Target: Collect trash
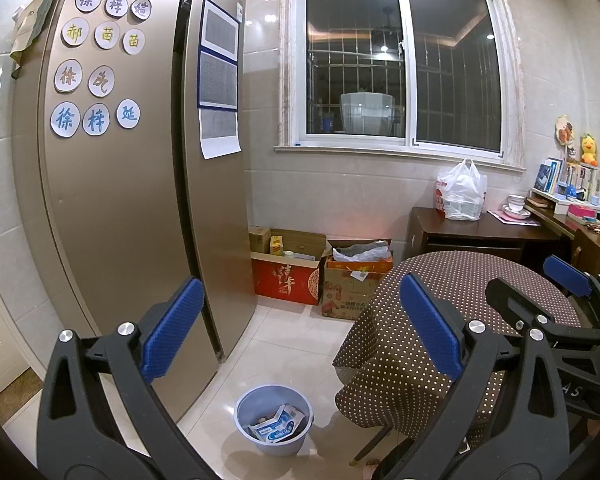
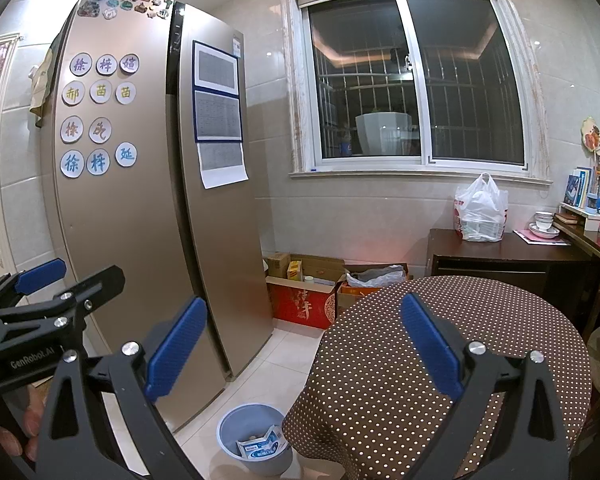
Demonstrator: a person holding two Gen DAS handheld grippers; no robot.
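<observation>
Left tool (image 1: 300,328) spread wide, empty, right tool (image 2: 304,344) likewise, above bin (image 1: 274,420)

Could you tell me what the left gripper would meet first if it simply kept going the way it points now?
Probably nothing close: the left gripper, open and empty, aims across open floor toward the cardboard boxes by the wall, between fridge and table. Depth is hard to judge.

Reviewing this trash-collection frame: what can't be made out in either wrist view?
- Bottom of the round blue plastic bin: both views, covered by white-and-blue wrappers; its right side is cut off by the brown polka-dot tablecloth in the right wrist view.
- Floor under the table: both views, hidden by that cloth.
- Contents of the white plastic bag: too small.
- Right gripper in the left wrist view: cut by the frame edge.
</observation>
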